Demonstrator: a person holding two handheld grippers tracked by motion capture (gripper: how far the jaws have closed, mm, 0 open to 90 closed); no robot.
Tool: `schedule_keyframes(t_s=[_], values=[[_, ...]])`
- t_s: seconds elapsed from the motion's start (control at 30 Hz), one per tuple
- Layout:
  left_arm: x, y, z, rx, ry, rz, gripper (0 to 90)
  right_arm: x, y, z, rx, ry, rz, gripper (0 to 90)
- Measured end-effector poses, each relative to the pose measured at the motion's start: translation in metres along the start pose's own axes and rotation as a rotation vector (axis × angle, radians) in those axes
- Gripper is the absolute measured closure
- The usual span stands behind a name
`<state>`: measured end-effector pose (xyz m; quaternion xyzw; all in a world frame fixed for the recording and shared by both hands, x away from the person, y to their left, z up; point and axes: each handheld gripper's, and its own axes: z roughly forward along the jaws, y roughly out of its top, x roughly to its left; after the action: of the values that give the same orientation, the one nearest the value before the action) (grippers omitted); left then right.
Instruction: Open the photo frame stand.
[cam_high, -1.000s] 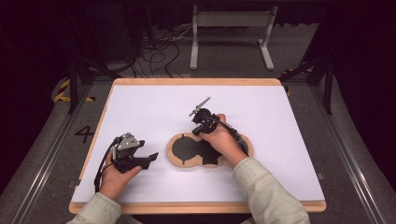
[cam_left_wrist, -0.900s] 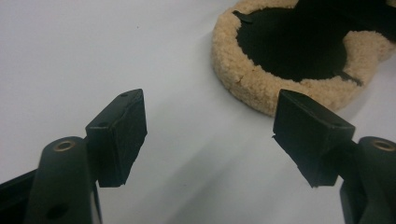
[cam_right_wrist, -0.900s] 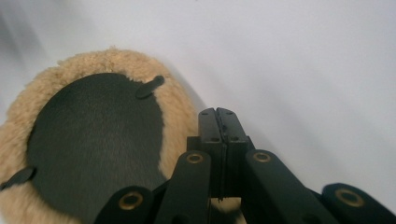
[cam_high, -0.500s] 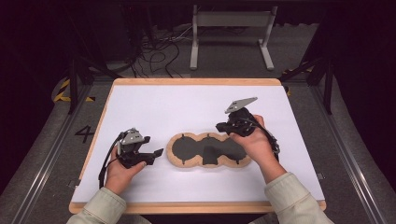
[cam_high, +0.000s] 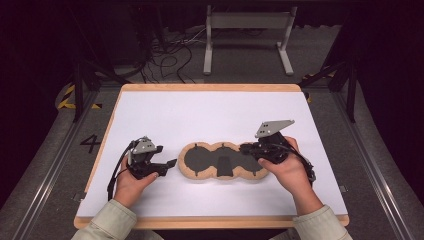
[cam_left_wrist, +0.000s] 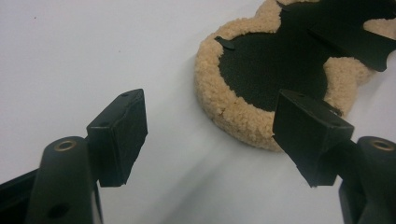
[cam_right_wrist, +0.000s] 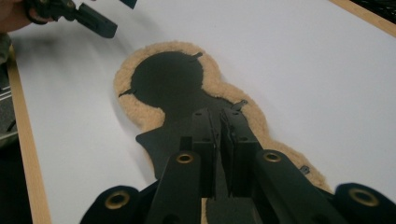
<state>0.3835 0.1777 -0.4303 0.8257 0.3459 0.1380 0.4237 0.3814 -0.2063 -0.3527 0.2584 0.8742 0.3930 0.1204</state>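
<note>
White table (cam_high: 210, 115) is carrying a tan fleece pad (cam_high: 222, 161) with black backing, lying flat at centre. Right gripper (cam_high: 246, 149) is hovering over its right lobe, jaws nearly together, just easing apart, empty. Left gripper (cam_high: 169, 162) is waiting beside its left edge, jaws spread, empty.

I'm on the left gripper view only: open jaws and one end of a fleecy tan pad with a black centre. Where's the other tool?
Observer: In the high view the right tool is over the right end of the pad, pointing left along it.
Operator: Is it gripping anything?
Observer: No. In the right gripper view its jaws are nearly together, have just been opening a little, and nothing is between them.
Operator: How far does the pad run?
Observer: It is three round lobes in a row, lying flat on the white table; your left tool is at the left lobe.
</note>
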Motion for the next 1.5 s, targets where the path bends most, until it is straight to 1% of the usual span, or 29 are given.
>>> schedule_keyframes(t_s=[0.03, 0.13, 0.2, 0.27, 0.53, 0.7, 0.8, 1.23, 1.33, 1.5], values=[[0.0, 0.0, 0.0, 0.001, 0.004, 0.006, 27.0, 0.002, -0.002, -0.001, -0.002, 0.001, -0.005, 83.9], [0.001, 0.0, 0.0, 0.0, -0.002, 0.002, 27.0, 0.005, -0.006, -0.004, -0.015, 0.008, -0.007, 83.4], [0.0, 0.001, 0.001, 0.0, -0.004, -0.007, 27.0, 0.008, -0.009, -0.005, -0.002, 0.016, -0.02, 81.9], [0.001, 0.001, 0.001, 0.002, -0.005, -0.001, 27.1, 0.008, -0.012, -0.008, -0.008, 0.02, -0.017, 81.8], [0.001, 0.002, 0.002, 0.003, -0.018, -0.005, 27.3, 0.018, -0.019, -0.014, -0.002, 0.034, -0.031, 80.9], [0.001, 0.002, 0.002, 0.004, -0.018, -0.002, 27.4, 0.023, -0.026, -0.008, 0.026, 0.05, -0.038, 80.5], [0.001, 0.002, 0.002, 0.002, -0.021, -0.009, 27.5, 0.024, -0.031, -0.004, 0.042, 0.055, -0.036, 80.5], [0.0, 0.002, 0.003, 0.005, -0.019, -0.007, 27.5, 0.031, -0.047, 0.017, 0.109, 0.09, -0.032, 80.9], [0.0, 0.002, 0.003, 0.006, -0.02, -0.007, 27.5, 0.033, -0.05, 0.026, 0.14, 0.105, -0.033, 81.7], [0.0, 0.001, 0.003, 0.009, -0.021, -0.007, 27.5, 0.033, -0.054, 0.036, 0.169, 0.11, -0.026, 86.1]])
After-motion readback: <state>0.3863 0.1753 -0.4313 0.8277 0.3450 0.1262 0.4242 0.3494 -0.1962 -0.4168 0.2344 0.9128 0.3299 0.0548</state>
